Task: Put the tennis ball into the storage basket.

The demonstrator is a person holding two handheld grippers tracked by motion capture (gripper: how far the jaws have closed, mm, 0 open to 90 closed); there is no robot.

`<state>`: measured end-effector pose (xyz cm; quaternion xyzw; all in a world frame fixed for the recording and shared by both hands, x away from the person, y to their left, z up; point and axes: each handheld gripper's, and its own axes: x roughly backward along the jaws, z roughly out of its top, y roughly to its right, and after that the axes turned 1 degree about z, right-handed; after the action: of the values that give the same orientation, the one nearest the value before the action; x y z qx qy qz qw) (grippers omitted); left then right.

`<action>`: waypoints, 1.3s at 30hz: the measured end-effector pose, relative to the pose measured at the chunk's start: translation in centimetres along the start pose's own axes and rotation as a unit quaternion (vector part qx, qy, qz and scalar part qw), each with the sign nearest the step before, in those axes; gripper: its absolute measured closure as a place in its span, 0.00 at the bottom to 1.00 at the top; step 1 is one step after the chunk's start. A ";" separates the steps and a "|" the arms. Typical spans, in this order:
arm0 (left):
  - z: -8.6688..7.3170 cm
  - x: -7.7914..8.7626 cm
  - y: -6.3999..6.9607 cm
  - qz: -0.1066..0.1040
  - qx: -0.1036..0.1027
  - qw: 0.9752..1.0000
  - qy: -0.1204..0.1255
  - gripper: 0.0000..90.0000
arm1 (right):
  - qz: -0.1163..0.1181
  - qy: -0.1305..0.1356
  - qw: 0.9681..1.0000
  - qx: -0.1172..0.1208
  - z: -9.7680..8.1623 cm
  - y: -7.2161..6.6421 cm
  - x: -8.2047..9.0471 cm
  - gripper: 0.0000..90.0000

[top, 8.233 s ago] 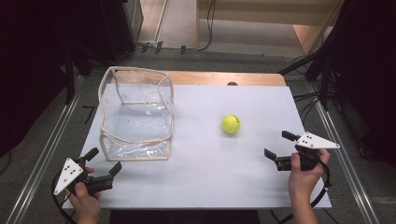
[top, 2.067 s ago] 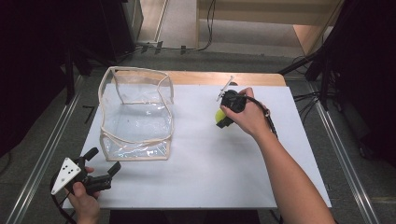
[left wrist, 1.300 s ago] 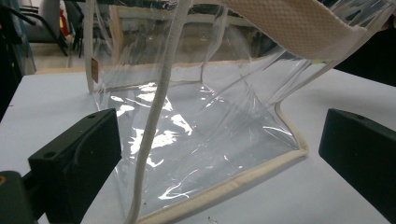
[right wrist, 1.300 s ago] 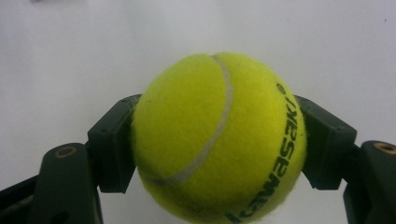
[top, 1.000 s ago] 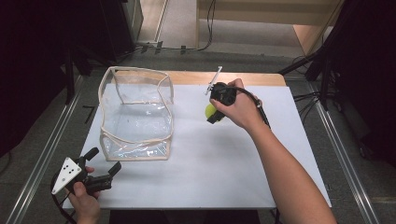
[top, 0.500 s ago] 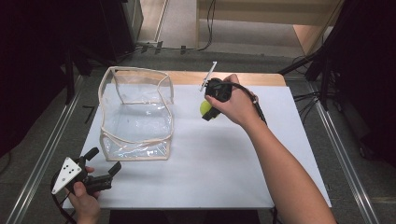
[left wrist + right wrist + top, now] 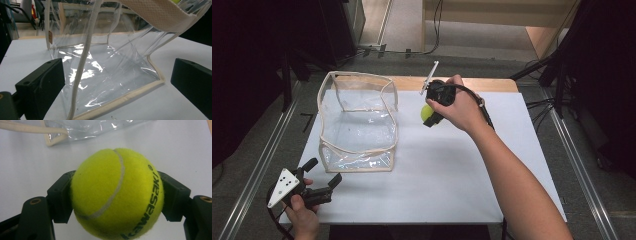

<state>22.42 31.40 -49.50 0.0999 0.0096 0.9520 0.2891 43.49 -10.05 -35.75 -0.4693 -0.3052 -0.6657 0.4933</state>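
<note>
Right gripper (image 7: 430,119) has the tennis ball (image 7: 117,195) squeezed between both jaws, held above the white table (image 7: 462,190), with the clear bag (image 7: 357,120) just off to its left, mouth open upward. My guess is the ball goes in there: carry it over the rim, then let go. A ball has no long axis; the logo faces the camera. Left gripper (image 7: 319,187) sits with jaws apart, empty, facing the bag's near corner.
</note>
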 end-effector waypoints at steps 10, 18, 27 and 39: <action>0.0 0.0 0.0 0.001 0.001 1.000 0.000 0.00 | -0.001 0.004 1.000 0.015 1.7 -1.0 1.2 0.26; 0.0 0.0 0.0 0.000 0.002 1.000 0.002 0.00 | 0.002 0.005 1.000 0.024 3.1 -1.5 1.7 0.26; 0.0 0.0 -0.1 0.001 0.005 1.000 0.002 0.00 | 0.002 0.010 0.999 0.035 4.3 -1.7 2.6 0.26; 0.0 0.0 0.0 0.000 0.003 1.000 0.002 0.00 | -0.001 0.008 0.999 0.042 5.2 -2.1 3.2 0.26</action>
<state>22.47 31.43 -49.50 0.0991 0.0129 0.9522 0.2886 42.98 -6.00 -30.71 -0.4420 -0.3296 -0.6567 0.5146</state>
